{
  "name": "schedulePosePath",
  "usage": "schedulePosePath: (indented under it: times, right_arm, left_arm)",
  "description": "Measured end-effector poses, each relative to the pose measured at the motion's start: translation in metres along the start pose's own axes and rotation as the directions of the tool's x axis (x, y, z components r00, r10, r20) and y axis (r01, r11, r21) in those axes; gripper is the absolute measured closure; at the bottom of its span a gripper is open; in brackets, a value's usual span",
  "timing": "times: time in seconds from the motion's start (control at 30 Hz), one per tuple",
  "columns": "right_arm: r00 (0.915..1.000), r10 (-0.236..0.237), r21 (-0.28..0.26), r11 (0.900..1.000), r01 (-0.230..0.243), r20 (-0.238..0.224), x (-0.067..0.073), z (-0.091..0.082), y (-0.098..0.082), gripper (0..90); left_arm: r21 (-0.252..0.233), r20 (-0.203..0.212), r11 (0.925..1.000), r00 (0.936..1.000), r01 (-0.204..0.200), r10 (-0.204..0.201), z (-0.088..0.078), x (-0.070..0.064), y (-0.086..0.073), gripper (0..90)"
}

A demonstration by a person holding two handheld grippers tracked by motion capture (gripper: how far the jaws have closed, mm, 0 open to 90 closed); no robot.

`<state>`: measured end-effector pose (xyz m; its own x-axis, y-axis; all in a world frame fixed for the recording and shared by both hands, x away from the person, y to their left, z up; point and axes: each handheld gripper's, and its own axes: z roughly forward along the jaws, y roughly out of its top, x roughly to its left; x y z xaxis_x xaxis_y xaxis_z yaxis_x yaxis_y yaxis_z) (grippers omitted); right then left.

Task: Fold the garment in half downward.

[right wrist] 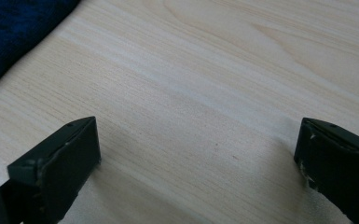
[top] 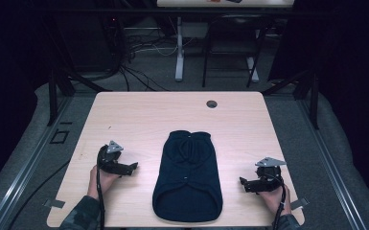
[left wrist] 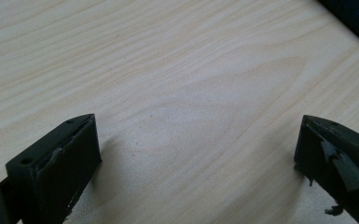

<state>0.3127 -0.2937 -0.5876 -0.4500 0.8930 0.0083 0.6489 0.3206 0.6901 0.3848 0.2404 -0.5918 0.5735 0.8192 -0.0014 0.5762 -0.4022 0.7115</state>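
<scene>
Pale wood table, dark navy knitted garment flat, both grippers' fingers spread, empty.

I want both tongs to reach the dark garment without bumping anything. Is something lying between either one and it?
Nothing visible does. The garment lies flat mid-table; the left tongs and right tongs sit either side, jaws open, with bare wooden table between each and the cloth.

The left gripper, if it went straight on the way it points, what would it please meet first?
Probably the dark garment: the left gripper, open, points across bare table toward it.
</scene>
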Motion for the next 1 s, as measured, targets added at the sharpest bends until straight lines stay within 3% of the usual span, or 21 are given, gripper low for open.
schedulePosePath:
  times: [0.83, 1.0]
  right_arm:
    - [0.9998, 0.014, 0.009, 1.0, -0.014, 0.017, 0.003, 0.001, 0.003, 2.1]
    - [0.9993, 0.018, 0.047, 0.999, -0.016, -0.032, 0.008, -0.001, 0.012, 0.0]
  left_arm:
    - [0.001, -0.01, 1.0, 0.9999, 0.003, -0.003, 0.0, 0.0, 0.001, 0.6]
    - [-0.02, -0.007, 0.9998, 0.9999, 0.008, -0.008, -0.006, -0.002, 0.008, 1.0]
